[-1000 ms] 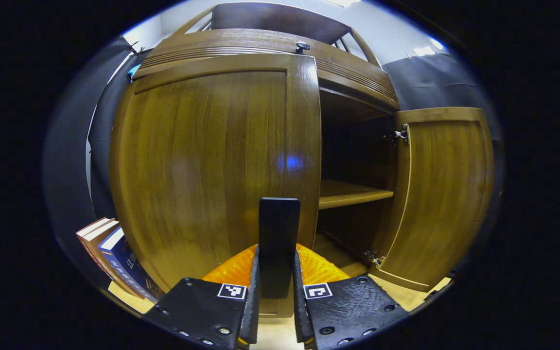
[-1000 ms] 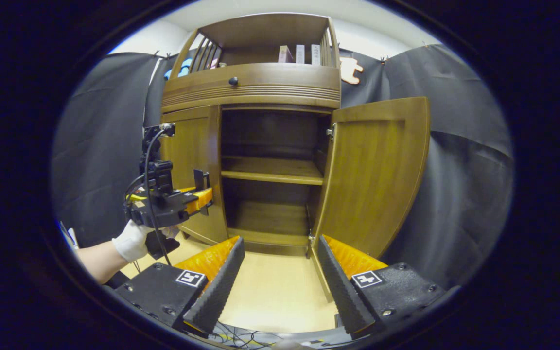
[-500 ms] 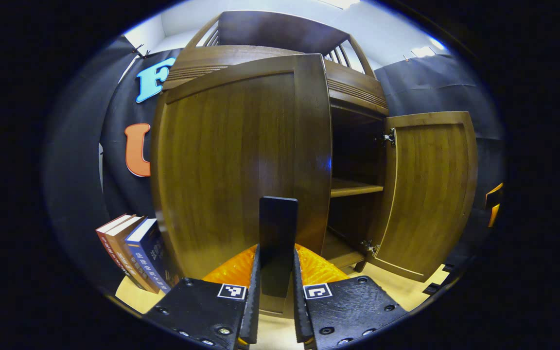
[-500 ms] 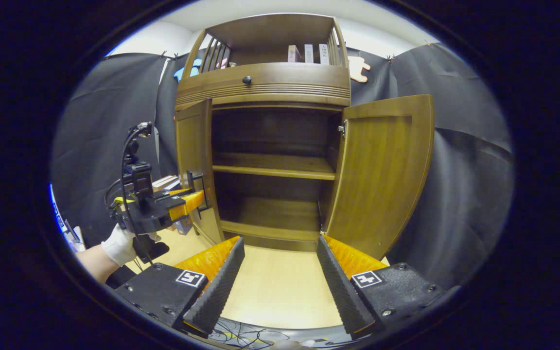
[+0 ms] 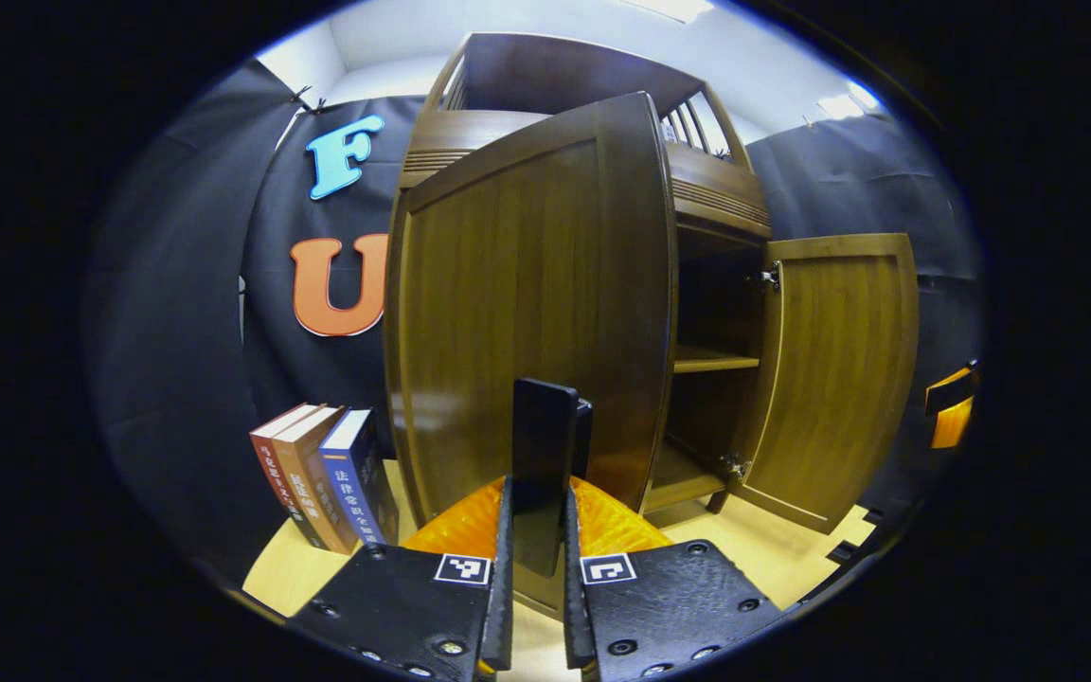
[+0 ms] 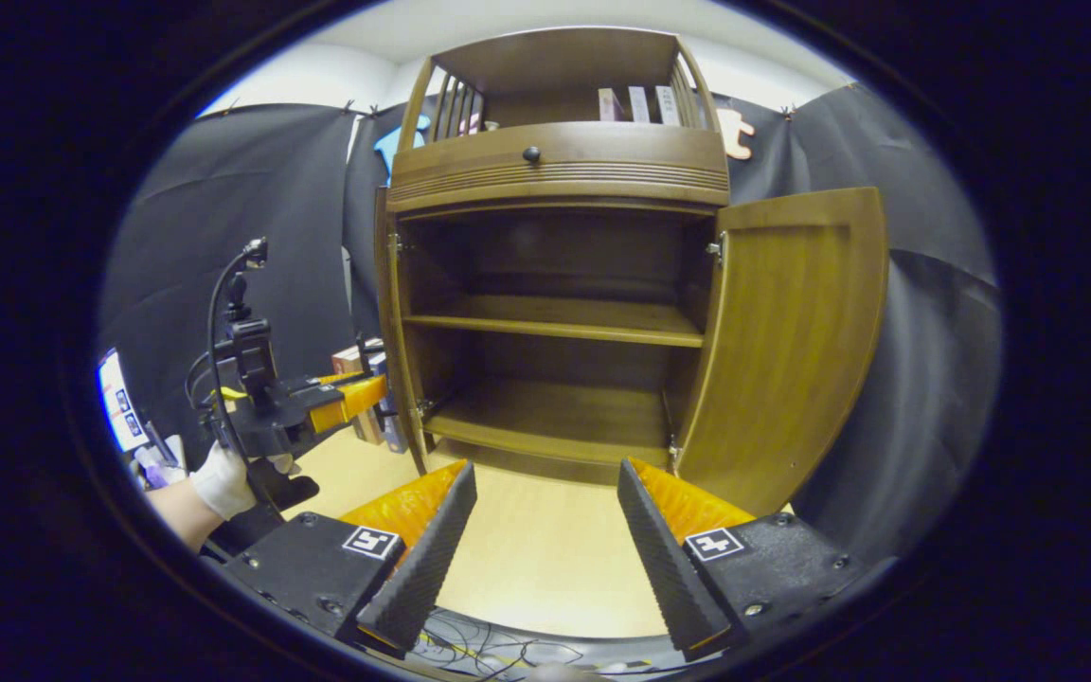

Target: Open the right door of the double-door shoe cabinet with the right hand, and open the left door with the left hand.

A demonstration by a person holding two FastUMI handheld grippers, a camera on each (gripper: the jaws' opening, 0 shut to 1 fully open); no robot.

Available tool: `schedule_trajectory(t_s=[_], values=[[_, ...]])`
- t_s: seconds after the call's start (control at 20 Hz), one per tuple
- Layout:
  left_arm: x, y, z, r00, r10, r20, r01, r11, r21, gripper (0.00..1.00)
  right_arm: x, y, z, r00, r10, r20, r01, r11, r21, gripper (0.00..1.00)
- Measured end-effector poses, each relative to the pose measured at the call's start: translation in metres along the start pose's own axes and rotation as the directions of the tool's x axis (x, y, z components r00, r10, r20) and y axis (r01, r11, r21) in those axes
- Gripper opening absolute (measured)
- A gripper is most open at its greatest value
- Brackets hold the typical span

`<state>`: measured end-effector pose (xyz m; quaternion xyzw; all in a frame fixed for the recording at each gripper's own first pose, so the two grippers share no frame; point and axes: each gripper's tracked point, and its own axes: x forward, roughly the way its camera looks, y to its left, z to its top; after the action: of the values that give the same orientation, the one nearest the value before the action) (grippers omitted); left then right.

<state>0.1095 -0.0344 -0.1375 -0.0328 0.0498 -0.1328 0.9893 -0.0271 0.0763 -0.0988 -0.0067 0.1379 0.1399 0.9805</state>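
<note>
Left door (image 5: 527,303) swung wide since a second ago, left gripper (image 5: 538,530) clenched on handle (image 5: 545,455); right gripper (image 6: 536,540) released; overpull risks straining hinges.

The left door (image 5: 536,303) covers most of the cabinet interior (image 5: 711,379) in the left gripper view. Books (image 6: 370,365) sit partly behind it in the right gripper view.
</note>
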Motion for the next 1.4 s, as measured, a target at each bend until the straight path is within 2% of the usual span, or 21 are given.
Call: schedule_trajectory(t_s=[0.05, 0.15, 0.3, 0.35, 0.45, 0.5, 0.6, 0.95, 1.4], values=[[-0.002, 0.005, -0.001, 1.000, 0.013, 0.000, -0.013, 1.000, 0.009, 0.29, -0.002, 0.002, 0.000, 1.000, 0.008, 0.001, -0.008, 1.000, 0.000, 0.95], [-0.008, 0.012, -0.001, 0.999, 0.033, -0.002, -0.033, 0.999, 0.003, 0.14, -0.002, 0.004, 0.002, 1.000, 0.015, 0.007, -0.015, 1.000, -0.001, 0.95], [-0.017, 0.028, -0.004, 0.998, 0.071, -0.003, -0.071, 0.997, 0.006, 0.14, 0.000, 0.005, -0.001, 1.000, 0.024, 0.007, -0.024, 1.000, 0.008, 0.95], [-0.028, 0.036, -0.003, 0.995, 0.095, 0.005, -0.095, 0.995, -0.006, 0.14, 0.000, 0.006, -0.003, 1.000, 0.029, 0.002, -0.029, 1.000, 0.012, 0.98], [-0.039, 0.054, -0.003, 0.989, 0.150, 0.014, -0.150, 0.989, -0.014, 0.00, 0.002, 0.008, -0.007, 0.999, 0.038, -0.005, -0.038, 0.999, 0.021, 0.98], [-0.039, 0.065, -0.003, 0.985, 0.175, 0.009, -0.175, 0.985, -0.010, 0.02, 0.003, 0.010, -0.009, 0.999, 0.043, -0.008, -0.043, 0.999, 0.024, 0.95], [-0.045, 0.080, -0.006, 0.981, 0.195, 0.007, -0.195, 0.981, -0.013, 0.00, 0.004, 0.014, -0.012, 0.998, 0.055, -0.013, -0.054, 0.998, 0.026, 0.95], [-0.056, 0.123, -0.005, 0.976, 0.218, 0.016, -0.217, 0.976, -0.028, 0.00, 0.012, 0.029, -0.012, 0.996, 0.093, -0.016, -0.093, 0.995, 0.022, 0.95], [-0.057, 0.143, -0.005, 0.991, 0.133, 0.008, -0.133, 0.991, 0.013, 0.00, 0.025, 0.035, -0.012, 0.994, 0.110, -0.028, -0.109, 0.994, 0.025, 0.95]])
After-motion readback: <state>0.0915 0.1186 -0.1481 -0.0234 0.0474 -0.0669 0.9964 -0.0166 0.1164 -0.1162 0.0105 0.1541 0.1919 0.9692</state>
